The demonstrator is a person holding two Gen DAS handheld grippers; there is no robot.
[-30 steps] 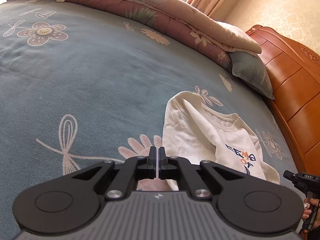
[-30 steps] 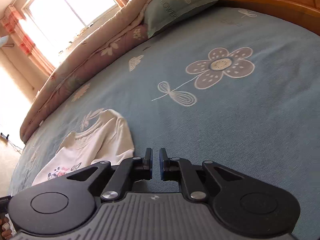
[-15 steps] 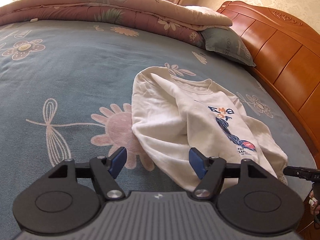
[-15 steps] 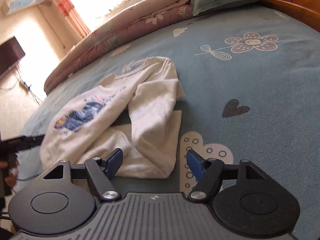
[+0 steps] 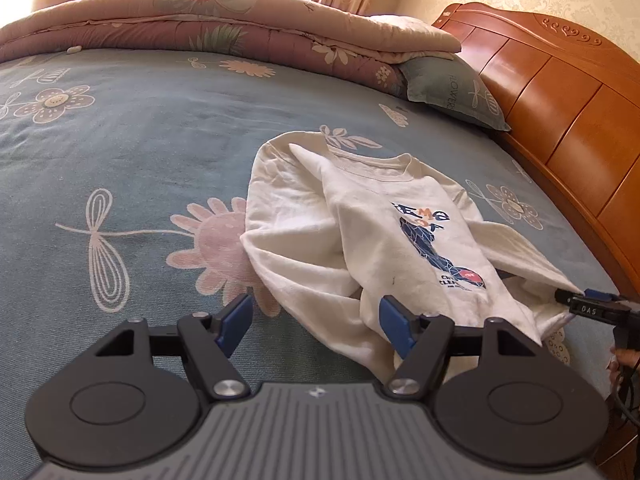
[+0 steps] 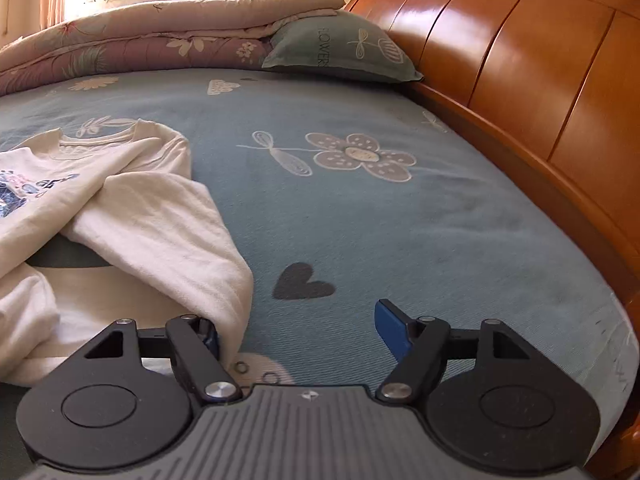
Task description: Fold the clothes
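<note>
A cream sweatshirt (image 5: 400, 232) with a blue chest print lies crumpled on the blue floral bedsheet (image 5: 120, 152), collar toward the far side. My left gripper (image 5: 316, 312) is open at its near left edge; a fold of sleeve lies between the blue pads, unpressed. In the left wrist view the black tip of my right gripper (image 5: 588, 308) touches the garment's right corner. In the right wrist view my right gripper (image 6: 300, 324) is open, and the sweatshirt's sleeve (image 6: 168, 232) drapes over its left finger, hiding that pad. Only bedsheet lies between its fingers.
A folded floral quilt (image 5: 200, 20) runs along the far side of the bed. A grey-green pillow (image 6: 340, 48) leans by the wooden headboard (image 6: 520, 60) on the right. A hand (image 5: 624, 360) shows at the right edge.
Both grippers went from shut to wide open. Both views swung onto the sweatshirt and came nearer to it; the right one now has the sleeve against its left finger.
</note>
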